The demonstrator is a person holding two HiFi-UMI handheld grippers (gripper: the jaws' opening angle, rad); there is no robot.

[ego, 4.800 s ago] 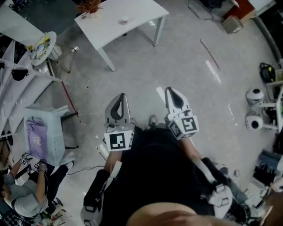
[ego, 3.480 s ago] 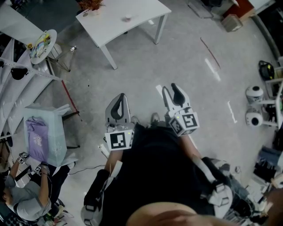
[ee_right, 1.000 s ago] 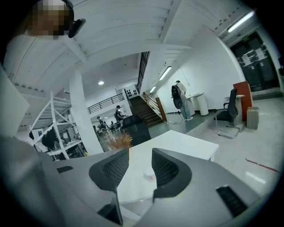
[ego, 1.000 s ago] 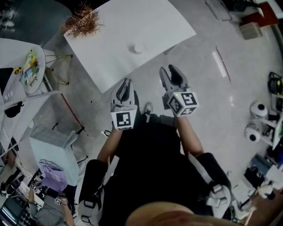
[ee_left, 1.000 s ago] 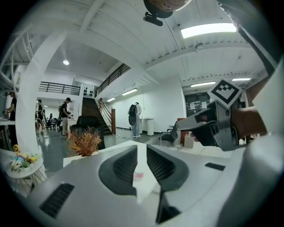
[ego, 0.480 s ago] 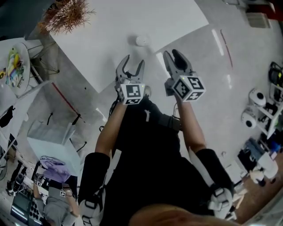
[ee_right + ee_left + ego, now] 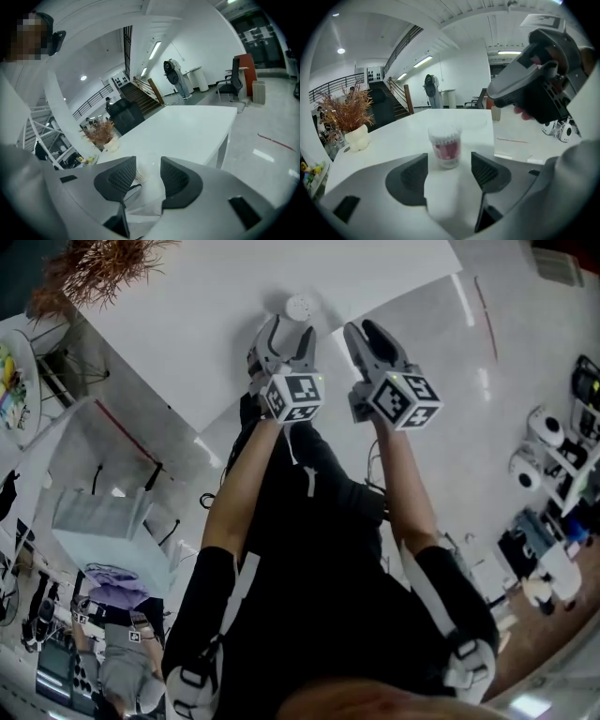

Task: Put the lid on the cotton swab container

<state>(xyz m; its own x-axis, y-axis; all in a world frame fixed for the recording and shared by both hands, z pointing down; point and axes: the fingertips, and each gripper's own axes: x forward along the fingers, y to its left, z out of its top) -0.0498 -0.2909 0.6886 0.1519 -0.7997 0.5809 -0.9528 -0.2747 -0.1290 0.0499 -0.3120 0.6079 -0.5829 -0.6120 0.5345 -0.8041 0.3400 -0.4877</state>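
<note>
- The cotton swab container (image 7: 446, 145) stands upright on the white bench (image 7: 389, 140).
- The left gripper (image 7: 449, 158) faces the container. Its jaws have just been opening and now stand released, with the container just beyond their tips and untouched.
- The right gripper (image 7: 148, 164) hangs just right of the container, jaws clenched on what seems a clear lid (image 7: 136, 190).
</note>
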